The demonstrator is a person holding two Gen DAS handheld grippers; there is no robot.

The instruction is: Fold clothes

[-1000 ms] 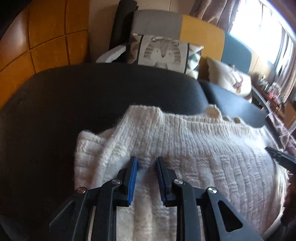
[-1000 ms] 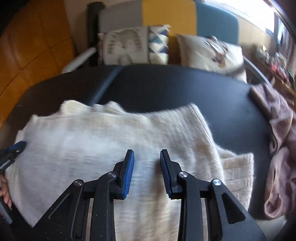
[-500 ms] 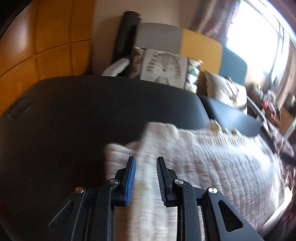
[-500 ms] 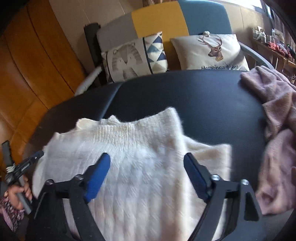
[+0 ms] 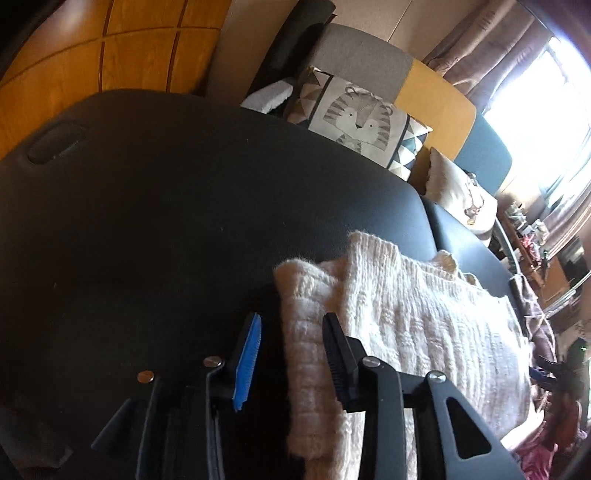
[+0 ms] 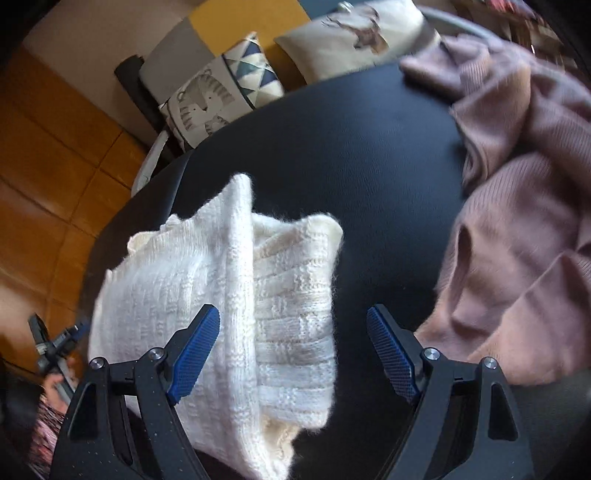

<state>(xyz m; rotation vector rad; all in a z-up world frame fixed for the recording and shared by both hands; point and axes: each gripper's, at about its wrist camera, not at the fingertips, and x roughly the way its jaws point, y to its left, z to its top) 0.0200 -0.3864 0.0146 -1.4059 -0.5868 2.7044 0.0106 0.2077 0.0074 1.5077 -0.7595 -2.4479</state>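
Two garments on the black padded table (image 6: 332,155): cream knit sweater (image 6: 229,314) folded near the front edge, pink ribbed sweater (image 6: 524,229) heaped at the far right, apart from it. Cream one kept close to the edge, probably for easy reach with both tools; pink one parked aside, likely waiting its turn.

Right gripper (image 6: 293,349) spread wide, nothing pinched. Left-hand pad above the cream knit, right-hand pad over bare table just short of the pink heap; folded side edge of the cream sweater between them but untouched. Wide stance fits a release after laying a flap over.

Left gripper (image 5: 291,350) narrower and opening right now. Doubled edge of the cream sweater (image 5: 388,332) between the pads; blue pad clear of the wool, over dark table; black pad at or very near the fabric, contact hard to tell. No visible pinch, so read as letting go.

Sweater lying in layers: a narrow ribbed strip under a broader panel, cuff or hem end poking out at the far corner. Folded-in sides suggest the width already reduced; a lengthwise fold probably left to do.

Beyond the table, tiger-print cushion (image 5: 358,118) and deer-print cushion (image 6: 354,33) on a sofa, well out of the way.
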